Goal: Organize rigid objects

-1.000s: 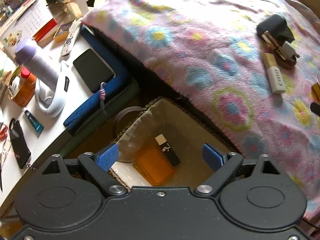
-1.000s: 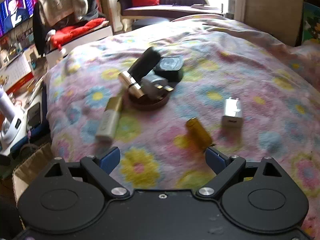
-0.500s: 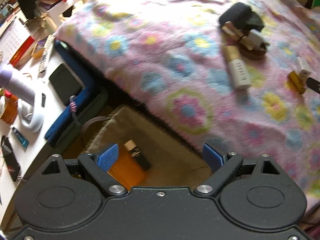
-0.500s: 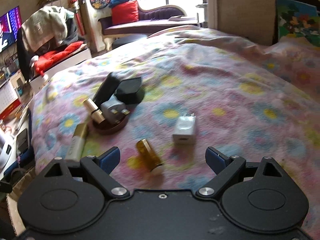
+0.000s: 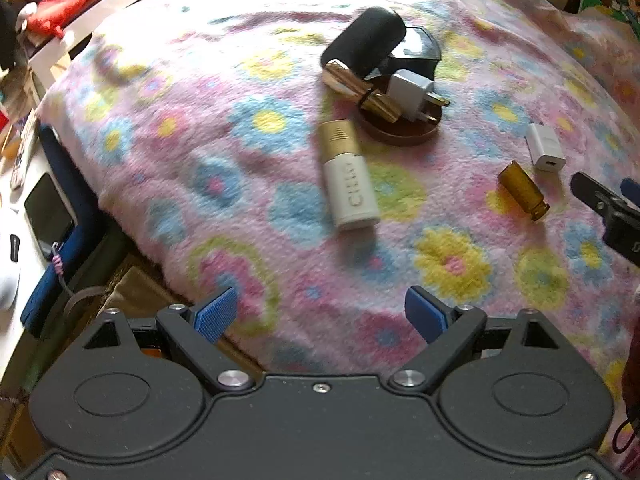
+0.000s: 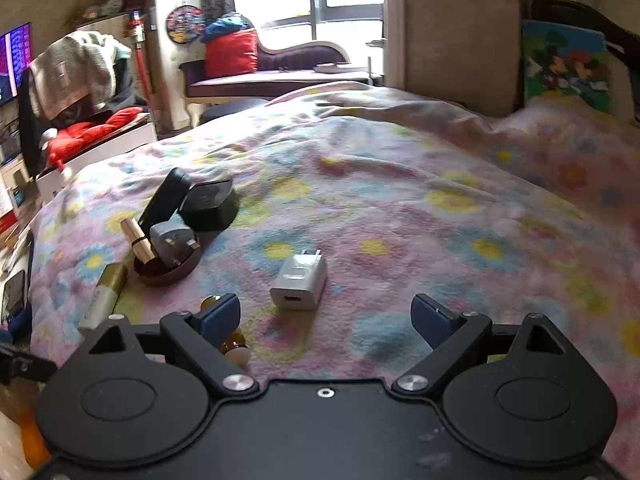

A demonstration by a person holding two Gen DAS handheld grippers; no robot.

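Rigid objects lie on a flowered blanket (image 5: pixel 240 160). A white and gold tube (image 5: pixel 349 174) lies ahead of my open, empty left gripper (image 5: pixel 320 314). Beyond it a brown dish (image 5: pixel 400 130) holds a gold lipstick (image 5: pixel 362 90) and a grey plug (image 5: pixel 414 94), with a black case (image 5: pixel 366 42) behind. An amber bottle (image 5: pixel 522 190) and a white charger (image 5: pixel 545 152) lie to the right. My right gripper (image 6: pixel 326 318) is open and empty; the white charger (image 6: pixel 300 280) lies just ahead of it, and the amber bottle (image 6: pixel 230 340) is by its left finger.
A fabric-lined basket (image 5: pixel 132 296) sits off the bed's edge at lower left, mostly hidden by my left gripper. A side table (image 5: pixel 16 200) with a phone (image 5: pixel 48 214) stands at far left. The right gripper's tip (image 5: pixel 608 208) shows at the left wrist view's right edge.
My left gripper has swung from over the basket onto the bed, toward the tube. My right gripper has moved forward and right, so the charger now lies between its fingers' line.
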